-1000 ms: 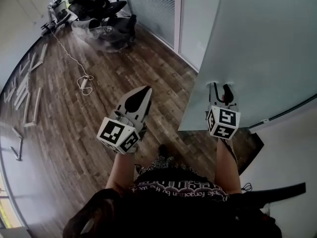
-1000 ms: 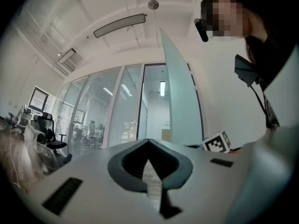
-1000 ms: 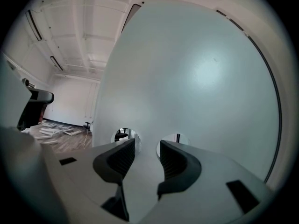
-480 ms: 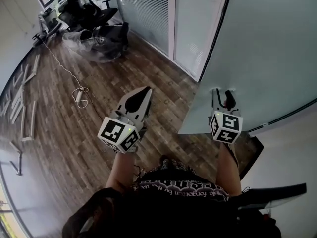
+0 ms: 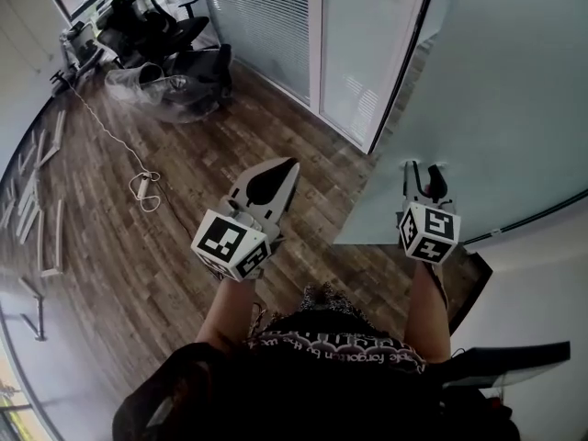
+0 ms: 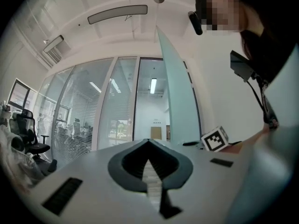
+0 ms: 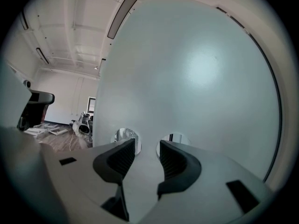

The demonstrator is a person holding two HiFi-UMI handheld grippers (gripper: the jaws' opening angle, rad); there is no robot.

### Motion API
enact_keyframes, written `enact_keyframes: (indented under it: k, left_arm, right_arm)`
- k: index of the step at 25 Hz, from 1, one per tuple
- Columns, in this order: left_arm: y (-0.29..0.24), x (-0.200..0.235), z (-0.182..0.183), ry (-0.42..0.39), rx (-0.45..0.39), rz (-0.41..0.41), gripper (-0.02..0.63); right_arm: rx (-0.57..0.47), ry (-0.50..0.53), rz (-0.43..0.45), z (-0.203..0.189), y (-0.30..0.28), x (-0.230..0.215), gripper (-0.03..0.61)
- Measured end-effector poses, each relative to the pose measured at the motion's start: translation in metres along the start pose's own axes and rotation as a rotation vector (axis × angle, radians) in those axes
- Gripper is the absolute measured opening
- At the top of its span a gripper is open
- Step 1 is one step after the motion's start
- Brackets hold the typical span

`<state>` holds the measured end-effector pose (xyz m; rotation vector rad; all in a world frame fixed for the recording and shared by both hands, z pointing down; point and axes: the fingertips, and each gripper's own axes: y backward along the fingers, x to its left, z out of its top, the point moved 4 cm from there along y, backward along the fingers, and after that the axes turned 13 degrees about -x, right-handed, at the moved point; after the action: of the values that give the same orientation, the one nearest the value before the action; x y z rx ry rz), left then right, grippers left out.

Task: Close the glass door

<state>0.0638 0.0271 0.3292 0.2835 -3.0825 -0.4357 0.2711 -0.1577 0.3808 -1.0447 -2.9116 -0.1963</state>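
The frosted glass door (image 5: 496, 108) was seen at the right of the scene, standing ajar over the wooden floor (image 5: 165, 246). The right gripper (image 7: 147, 146) was held close against its near face, jaws parted by a narrow gap with nothing between them, their tips just before two round holes (image 7: 126, 136) in the panel. The left gripper (image 6: 148, 143) was held well apart from the door, to its left, jaws pressed together and empty. A glazed wall with blinds (image 5: 266, 26) was seen farther off.

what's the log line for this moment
left tool: shut, empty, over brown wooden floor | right tool: open, tips at frosted pale-blue glass door | door: not closed
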Motion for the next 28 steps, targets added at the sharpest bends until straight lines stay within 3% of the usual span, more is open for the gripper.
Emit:
enact_keyframes:
  k: [8, 16, 21, 28]
  left_arm:
    - [-0.028, 0.023, -0.022, 0.041, 0.013, 0.01, 0.002]
    - [-0.071, 0.06, -0.028, 0.017, 0.003, 0.061, 0.002]
    - [-0.109, 0.072, -0.038, 0.014, 0.003, 0.045, 0.002]
    - [-0.119, 0.076, -0.039, 0.017, -0.013, 0.059, 0.002]
  right_arm:
    - [0.014, 0.003, 0.006, -0.004, -0.035, -0.006, 0.164]
    - [0.005, 0.032, -0.005, -0.012, -0.082, -0.016, 0.164]
    - [0.021, 0.022, -0.008, -0.019, -0.117, -0.029, 0.164]
    - [0.04, 0.042, -0.035, -0.016, -0.134, -0.026, 0.164]
